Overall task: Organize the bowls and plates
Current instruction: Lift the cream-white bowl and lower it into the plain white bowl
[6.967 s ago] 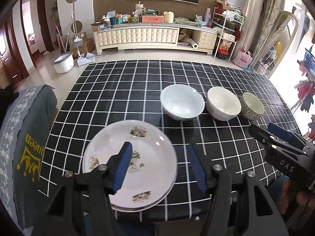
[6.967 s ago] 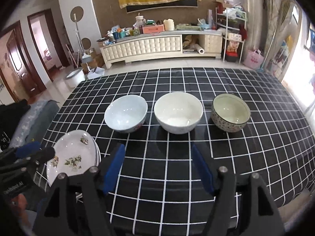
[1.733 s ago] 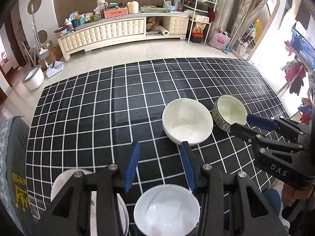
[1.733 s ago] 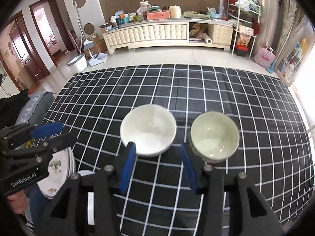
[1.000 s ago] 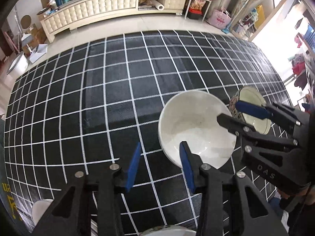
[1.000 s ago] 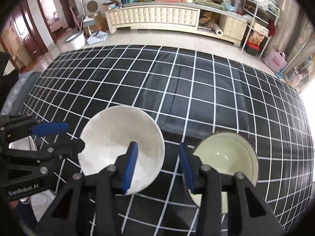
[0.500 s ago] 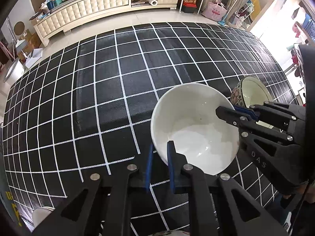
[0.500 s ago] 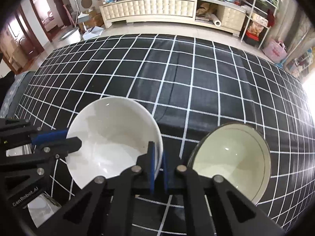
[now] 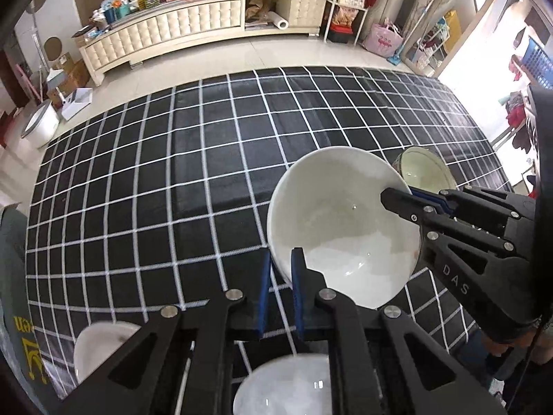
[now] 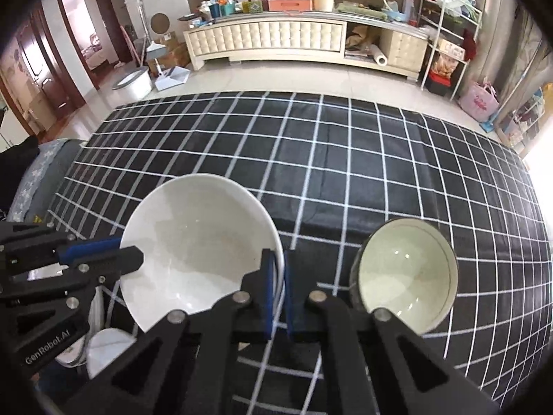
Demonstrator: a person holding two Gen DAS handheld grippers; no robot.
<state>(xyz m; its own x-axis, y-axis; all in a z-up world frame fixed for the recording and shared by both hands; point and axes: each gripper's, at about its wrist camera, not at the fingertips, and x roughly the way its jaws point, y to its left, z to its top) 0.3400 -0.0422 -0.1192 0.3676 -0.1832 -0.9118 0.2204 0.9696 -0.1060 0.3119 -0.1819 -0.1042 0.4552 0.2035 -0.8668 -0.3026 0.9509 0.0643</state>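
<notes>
Both grippers have closed onto the white bowl since the frames a second ago, when their blue pads stood apart short of its rim, and the bowl now looks tilted, probably lifted off the cloth.

Largest first: the black checked tablecloth (image 9: 207, 180) fills the middle of both views. On it, the white bowl (image 9: 342, 221) sits right of centre in the left wrist view and left of centre in the right wrist view (image 10: 200, 242). The left gripper (image 9: 279, 273) pinches the bowl's near rim at lower centre, one pad inside and one outside. The right gripper (image 10: 279, 287) does the same on the opposite rim, with the wall between its pads. Each gripper also shows in the other's view, at the bowl's far edge.

The patterned bowl (image 10: 404, 276) stands alone at the right of the right wrist view, just beside the white one and untouched. At the bottom of the left wrist view, a pale bowl (image 9: 287, 384) lies under the gripper frame, and a plate edge (image 9: 100, 346) shows at lower left.

The step in hand appears to be carrying the white bowl for nesting. Next, it likely needs a level, joint move toward the pale bowl, then a centred lowering before either grip is released.
</notes>
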